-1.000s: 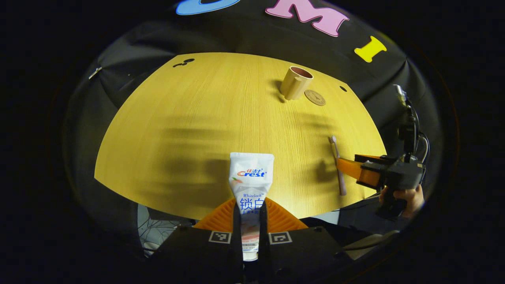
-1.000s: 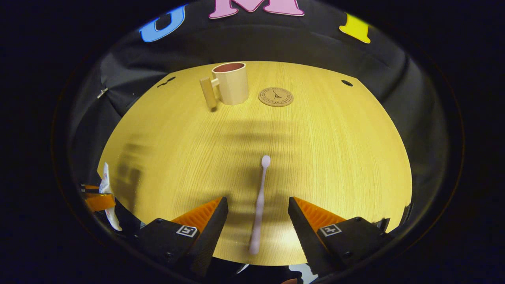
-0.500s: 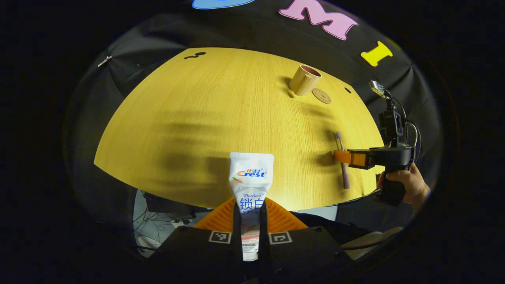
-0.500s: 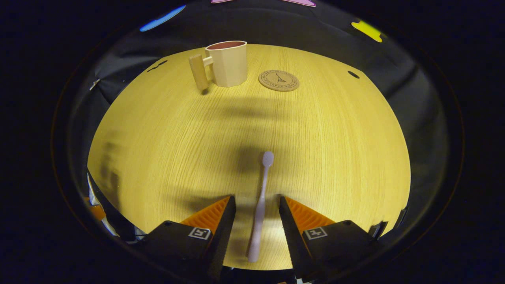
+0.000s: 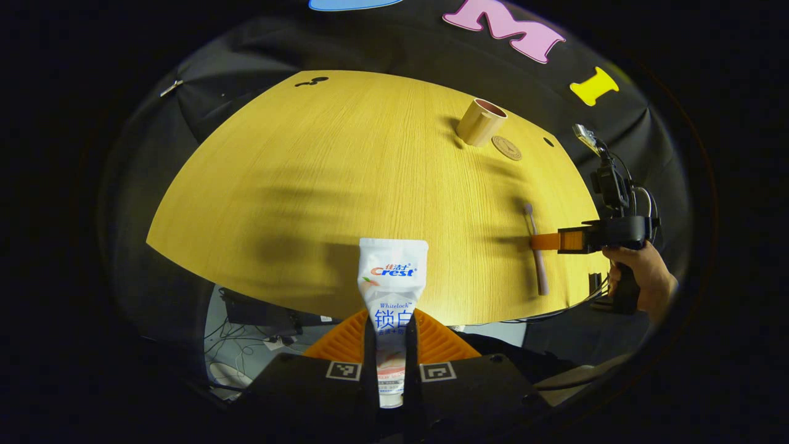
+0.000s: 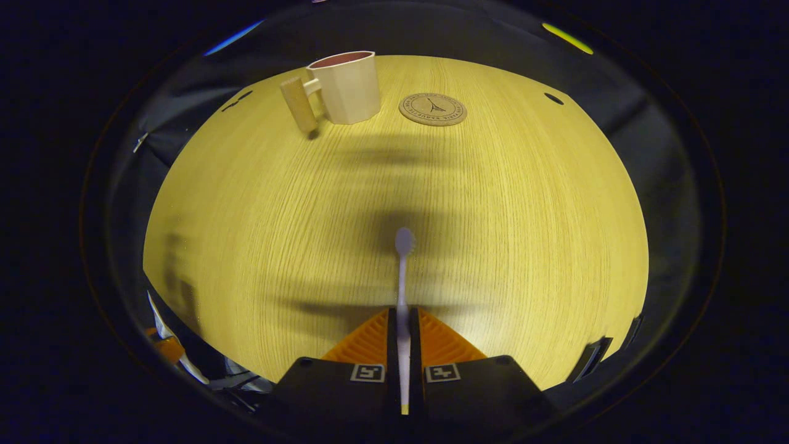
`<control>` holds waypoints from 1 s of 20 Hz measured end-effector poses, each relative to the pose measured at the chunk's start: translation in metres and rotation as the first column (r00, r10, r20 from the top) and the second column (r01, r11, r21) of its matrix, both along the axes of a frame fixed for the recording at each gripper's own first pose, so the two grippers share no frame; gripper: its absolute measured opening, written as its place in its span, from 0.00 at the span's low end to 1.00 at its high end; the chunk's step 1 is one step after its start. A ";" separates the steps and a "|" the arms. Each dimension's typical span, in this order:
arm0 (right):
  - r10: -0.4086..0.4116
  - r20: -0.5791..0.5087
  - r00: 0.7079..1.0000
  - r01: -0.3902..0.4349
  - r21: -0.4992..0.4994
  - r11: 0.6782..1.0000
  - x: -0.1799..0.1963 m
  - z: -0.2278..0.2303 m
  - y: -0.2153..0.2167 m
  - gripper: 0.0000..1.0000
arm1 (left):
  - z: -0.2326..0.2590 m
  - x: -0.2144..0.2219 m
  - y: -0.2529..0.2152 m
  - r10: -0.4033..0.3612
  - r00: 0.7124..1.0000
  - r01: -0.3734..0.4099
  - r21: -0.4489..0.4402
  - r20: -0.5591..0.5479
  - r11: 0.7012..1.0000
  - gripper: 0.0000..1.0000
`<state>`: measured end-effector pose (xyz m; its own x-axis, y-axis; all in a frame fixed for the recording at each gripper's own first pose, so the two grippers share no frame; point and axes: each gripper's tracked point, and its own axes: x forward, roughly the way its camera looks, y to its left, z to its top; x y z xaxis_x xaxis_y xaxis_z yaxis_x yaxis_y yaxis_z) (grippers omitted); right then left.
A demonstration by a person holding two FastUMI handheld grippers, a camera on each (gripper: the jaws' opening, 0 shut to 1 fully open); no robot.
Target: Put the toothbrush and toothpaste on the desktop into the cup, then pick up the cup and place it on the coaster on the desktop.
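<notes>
In the left gripper view my left gripper (image 5: 391,320) is shut on the white toothpaste tube (image 5: 392,280), which sticks forward over the table's near edge. My right gripper (image 6: 403,317) is shut on the pale pink toothbrush (image 6: 402,271), whose head points ahead over the wood. From the left gripper view the right gripper (image 5: 542,242) sits across the toothbrush (image 5: 537,250) near the right edge, held by a hand (image 5: 641,277). The cream cup (image 6: 342,86) with its side handle stands upright at the far side, beside the round coaster (image 6: 433,109). The cup (image 5: 481,121) and coaster (image 5: 506,148) also lie far right.
The round wooden table (image 6: 524,203) is bare between the toothbrush and the cup. Black cloth surrounds it. Small dark holes (image 6: 553,98) mark the tabletop near the back. Cables and floor (image 5: 246,327) show below the near edge.
My right gripper's fingers have gone from wide open around the toothbrush to shut on its handle. The left gripper has drawn back and up a little with the toothpaste.
</notes>
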<state>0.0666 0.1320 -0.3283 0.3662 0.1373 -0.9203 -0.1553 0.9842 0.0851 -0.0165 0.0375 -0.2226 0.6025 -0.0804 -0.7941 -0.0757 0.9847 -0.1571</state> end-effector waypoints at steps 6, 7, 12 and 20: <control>-0.098 0.145 0.984 0.077 0.146 0.986 0.013 0.010 0.002 0.06 | 0.010 -0.001 -0.015 0.030 0.999 -0.030 -0.005 0.040 1.000 0.20; -0.086 0.202 0.976 0.051 0.170 0.984 0.016 0.020 0.002 0.06 | 0.014 0.000 -0.018 0.035 0.998 -0.035 -0.007 0.051 0.999 0.20; -0.045 0.452 0.891 -0.112 0.315 0.943 0.035 0.088 0.002 0.06 | 0.046 0.020 -0.037 0.036 0.986 -0.036 -0.007 0.165 0.999 0.20; -0.093 0.585 0.806 -0.241 0.467 0.851 0.057 0.171 -0.018 0.06 | 0.142 0.120 -0.085 -0.012 0.878 0.004 0.017 0.478 1.000 0.24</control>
<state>0.1234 0.1141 -0.1573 0.7599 0.5585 -0.3326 -0.4080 0.8081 0.4248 0.1036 -0.0475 -0.0805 0.9084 -0.0773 -0.4110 0.0129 0.9875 -0.1572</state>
